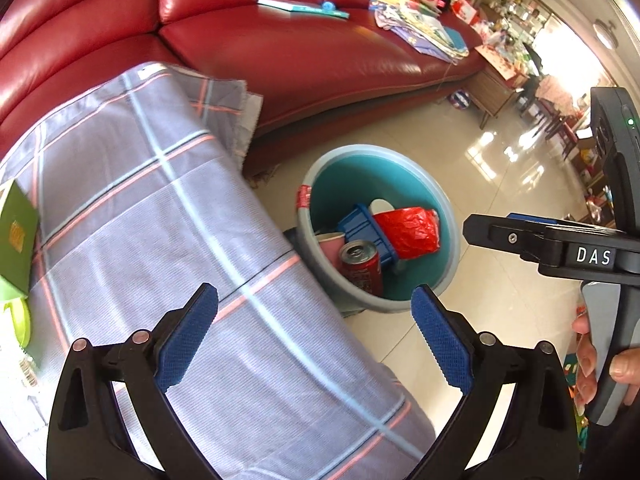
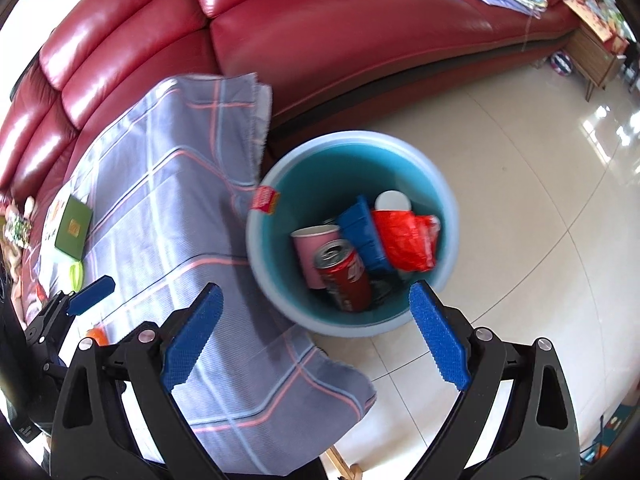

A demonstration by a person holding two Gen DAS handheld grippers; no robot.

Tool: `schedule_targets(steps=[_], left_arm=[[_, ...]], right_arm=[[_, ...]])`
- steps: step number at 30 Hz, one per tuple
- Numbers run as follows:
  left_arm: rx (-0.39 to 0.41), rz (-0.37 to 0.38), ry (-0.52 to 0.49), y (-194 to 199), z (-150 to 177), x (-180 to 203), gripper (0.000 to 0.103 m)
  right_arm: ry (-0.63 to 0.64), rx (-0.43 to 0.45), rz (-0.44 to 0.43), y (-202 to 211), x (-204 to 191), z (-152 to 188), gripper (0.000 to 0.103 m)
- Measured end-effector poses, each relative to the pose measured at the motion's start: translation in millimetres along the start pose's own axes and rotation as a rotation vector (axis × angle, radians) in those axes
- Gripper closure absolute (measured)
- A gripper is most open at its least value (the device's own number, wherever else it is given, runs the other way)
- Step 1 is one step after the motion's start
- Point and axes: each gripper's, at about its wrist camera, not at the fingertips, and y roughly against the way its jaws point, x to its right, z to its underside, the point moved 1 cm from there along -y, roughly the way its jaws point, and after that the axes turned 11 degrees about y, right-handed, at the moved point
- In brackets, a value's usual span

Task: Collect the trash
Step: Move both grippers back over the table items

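Observation:
A teal bin (image 1: 442,208) (image 2: 448,200) stands on the tiled floor beside the cloth-covered table. Inside lie a red soda can (image 1: 362,266) (image 2: 346,274), a pink paper cup (image 1: 330,242) (image 2: 308,246), a blue plastic box (image 1: 366,230) (image 2: 362,232) and a crumpled red bag (image 1: 410,226) (image 2: 404,238). My left gripper (image 1: 316,338) is open and empty above the table's edge, near the bin. My right gripper (image 2: 316,336) is open and empty just above the bin's near rim. The right gripper also shows from the side in the left wrist view (image 1: 492,232).
A plaid grey cloth (image 1: 140,208) (image 2: 168,216) covers the table, with a green booklet (image 1: 16,236) (image 2: 74,226) at its far left. A red leather sofa (image 1: 300,52) (image 2: 360,32) stands behind, with books and papers (image 1: 416,16) on it. Furniture lines the right side of the room.

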Motion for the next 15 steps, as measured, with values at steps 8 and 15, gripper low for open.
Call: schedule_targets(steps=[8, 15], left_arm=[[0.054, -0.045, 0.091, 43, 21, -65, 0.006], [0.094, -0.102, 0.196, 78, 44, -138, 0.006]], right_arm=[[0.086, -0.014, -0.022, -2, -67, 3, 0.013], [0.194, -0.054, -0.056, -15, -140, 4, 0.013]])
